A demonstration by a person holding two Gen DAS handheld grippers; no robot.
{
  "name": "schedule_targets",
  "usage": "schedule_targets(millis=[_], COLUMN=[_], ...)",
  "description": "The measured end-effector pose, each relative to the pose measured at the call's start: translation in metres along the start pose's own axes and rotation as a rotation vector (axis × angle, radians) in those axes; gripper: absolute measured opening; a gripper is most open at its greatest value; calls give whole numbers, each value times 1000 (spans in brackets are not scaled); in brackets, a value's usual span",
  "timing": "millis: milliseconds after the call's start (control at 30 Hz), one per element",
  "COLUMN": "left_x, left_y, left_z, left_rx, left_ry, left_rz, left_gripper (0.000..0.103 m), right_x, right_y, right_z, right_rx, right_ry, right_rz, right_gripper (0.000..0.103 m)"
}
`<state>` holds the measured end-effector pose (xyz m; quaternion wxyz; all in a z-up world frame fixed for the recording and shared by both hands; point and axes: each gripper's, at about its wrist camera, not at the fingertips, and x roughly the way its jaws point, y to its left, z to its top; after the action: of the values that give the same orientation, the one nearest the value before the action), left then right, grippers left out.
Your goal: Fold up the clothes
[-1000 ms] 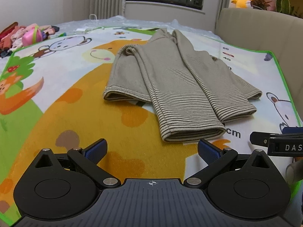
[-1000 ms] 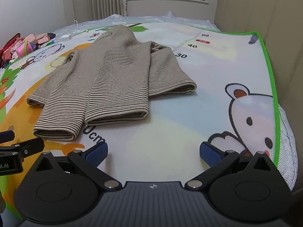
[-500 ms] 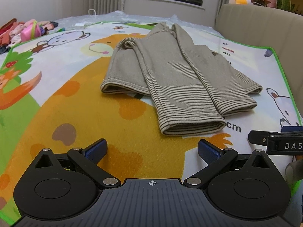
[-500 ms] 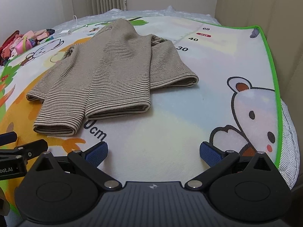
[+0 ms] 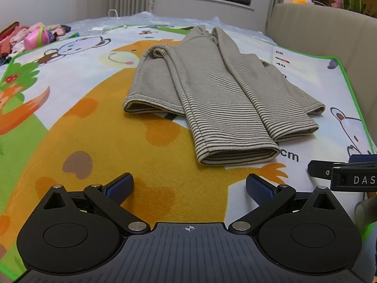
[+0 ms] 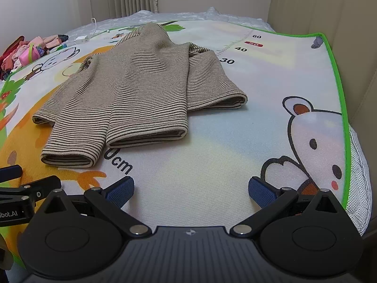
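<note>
Since a second ago both of your views have crept nearer the striped garment (image 5: 212,99), which fills more of each picture; the garment itself lies as it did. Your left tool (image 5: 189,187) has its blue pads spread wide with nothing between them, hanging over the orange part of the play mat (image 5: 70,122), short of the nearest folded cuff. Your right tool (image 6: 190,189) is equally wide and empty, over the pale stretch of mat beside the printed bear (image 6: 315,136). Each tool's edge shows in the other's view, so they sit side by side, apart.

The garment lies flat on the mat, spread on the bed, with both sleeves folded down over the body so the two cuffs point toward you, and the hem edges stick out on either side.

At far left, off the mat, a heap of pink and red clothes (image 5: 26,40) lies loose on the bed.

The mat's green border (image 6: 339,94) runs close along the right, with a beige padded headboard (image 6: 318,7) just beyond it. Bare mat lies between your tools and the cuffs, and wide bare mat lies left of the garment.
</note>
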<state>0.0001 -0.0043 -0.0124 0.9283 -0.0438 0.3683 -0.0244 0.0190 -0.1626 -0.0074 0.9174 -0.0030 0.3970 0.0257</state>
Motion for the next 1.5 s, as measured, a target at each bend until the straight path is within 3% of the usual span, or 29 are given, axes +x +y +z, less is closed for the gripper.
schedule_targets(millis=[1500], left_x=[1], left_y=[2], left_z=[-1], left_rx=[-6], left_ry=[10], left_rz=[-8], left_gripper=[103], right_x=[0], right_y=[3], right_z=[-1], right_rx=[-14], right_ry=[5], right_rz=[-12], right_gripper=[103])
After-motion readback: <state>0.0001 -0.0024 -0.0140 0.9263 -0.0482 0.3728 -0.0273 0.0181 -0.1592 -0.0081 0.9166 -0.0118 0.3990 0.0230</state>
